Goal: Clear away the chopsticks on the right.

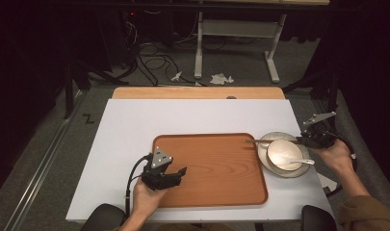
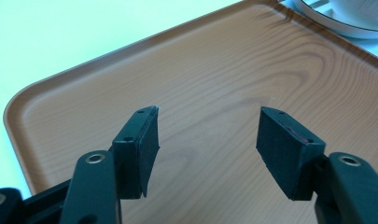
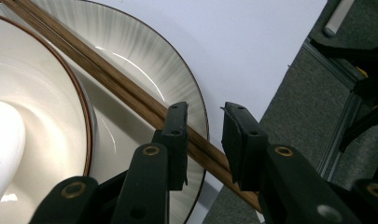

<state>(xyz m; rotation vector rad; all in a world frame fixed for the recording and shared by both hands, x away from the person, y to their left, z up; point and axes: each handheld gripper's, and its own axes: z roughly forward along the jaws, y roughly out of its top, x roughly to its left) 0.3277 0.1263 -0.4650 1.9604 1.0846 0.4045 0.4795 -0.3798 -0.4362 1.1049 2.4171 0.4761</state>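
Scene: a person works two hand-held black grippers at a white-topped table [image 1: 135,125], a brown wood-grain tray [image 1: 216,166] lying at its near middle.

Chopsticks: a pair of slim brown wooden chopsticks [image 1: 272,141] rests across the far rim of a grey ribbed ceramic plate [image 1: 268,139] near the table's right edge, the long axis running roughly left to right, one end reaching over the tray's right rim.

Bowl: a cream bowl with a brown rim [image 1: 283,153] stands on the plate, a white ceramic spoon [image 1: 298,162] in it.

Right gripper [image 3: 205,140]: the nearer one, at the chopsticks' right end; jaws partly open and straddling the sticks, the pads apparently not yet pressing.

Left gripper [image 2: 207,142]: jaws wide and empty, hovering over the tray's near left part, well apart from the plate.

Views: the right gripper view reveals the sticks [image 3: 130,91] passing between the jaws, a relation too small to read from the high view, which alone places both hands.

Next: closing should pinch the pair across its length.
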